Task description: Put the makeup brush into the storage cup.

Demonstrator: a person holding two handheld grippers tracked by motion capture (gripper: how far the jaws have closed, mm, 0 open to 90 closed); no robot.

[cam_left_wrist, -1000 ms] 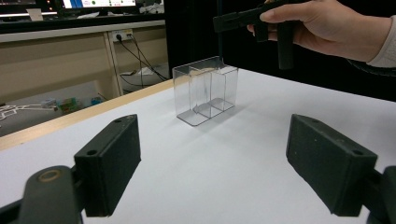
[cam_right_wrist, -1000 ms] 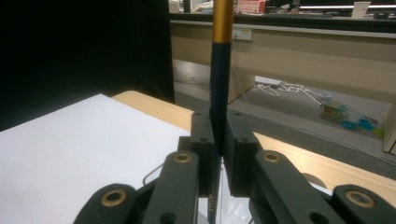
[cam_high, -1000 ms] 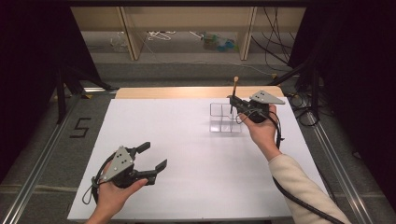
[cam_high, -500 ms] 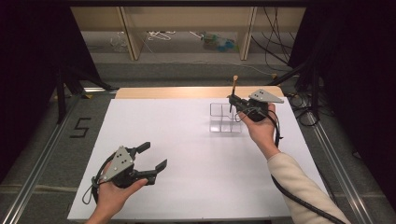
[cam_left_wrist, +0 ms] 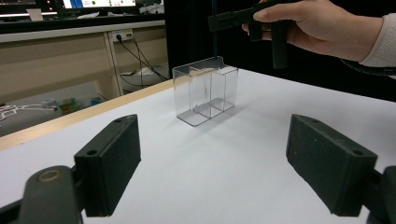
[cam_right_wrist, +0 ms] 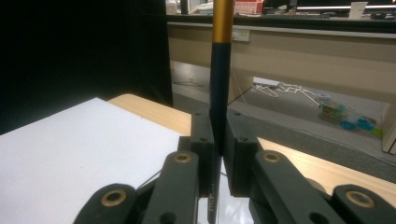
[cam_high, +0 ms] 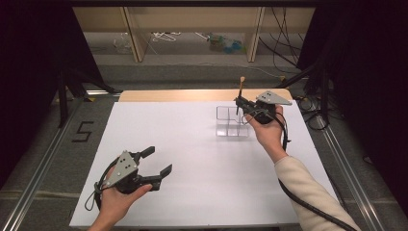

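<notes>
High view: white table; clear divided box, compartments bare. My right gripper, above the box, clamps a slim dark brush, gold-banded, upright. My left gripper gapes wide, holding nothing.

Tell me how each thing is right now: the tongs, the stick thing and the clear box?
Left tongs: open, holding nothing, low over the table.
Right tongs: shut on the brush.
Brush: upright, held above the clear box.
Clear box: upright on the table, looks empty.
</notes>
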